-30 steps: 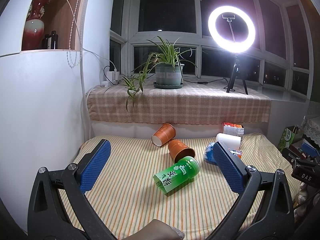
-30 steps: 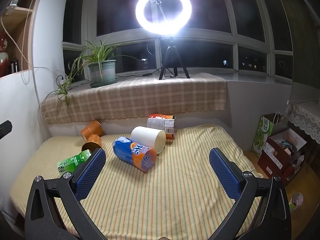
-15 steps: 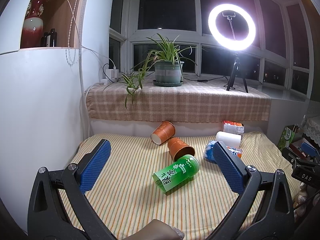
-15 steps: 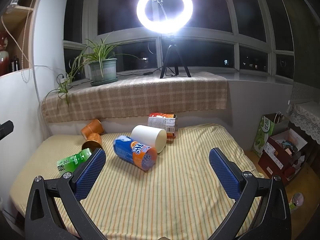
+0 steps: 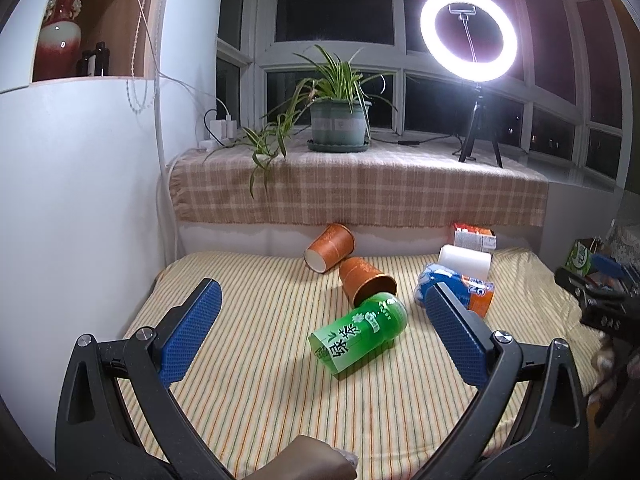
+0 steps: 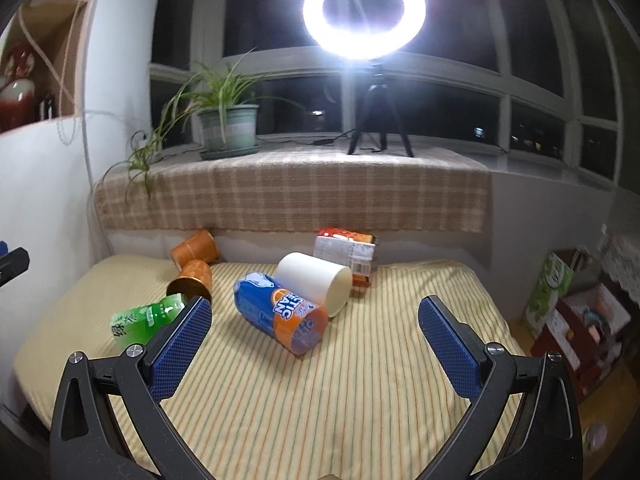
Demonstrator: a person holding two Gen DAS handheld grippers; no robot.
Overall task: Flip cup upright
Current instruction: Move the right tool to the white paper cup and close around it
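Several cups lie on their sides on a striped mattress (image 5: 260, 380). A green cup (image 5: 358, 332) lies in the middle, also in the right wrist view (image 6: 146, 318). Two orange cups (image 5: 330, 242) (image 5: 366, 282) lie behind it. A blue and orange cup (image 6: 280, 314) and a white cup (image 6: 316, 284) lie further right. My left gripper (image 5: 320, 332) is open, hovering in front of the green cup. My right gripper (image 6: 316, 338) is open, hovering in front of the blue and orange cup. Neither touches anything.
A snack packet (image 6: 346, 250) lies behind the white cup. A checked cloth covers the sill (image 5: 360, 196), which holds a potted plant (image 5: 340, 124) and a ring light (image 5: 468, 36). A white wall (image 5: 80, 200) stands left. Boxes (image 6: 576, 320) sit on the floor at right.
Both grippers have moved forward a little toward the cups, which now look larger. Both stay open. No cup has moved.
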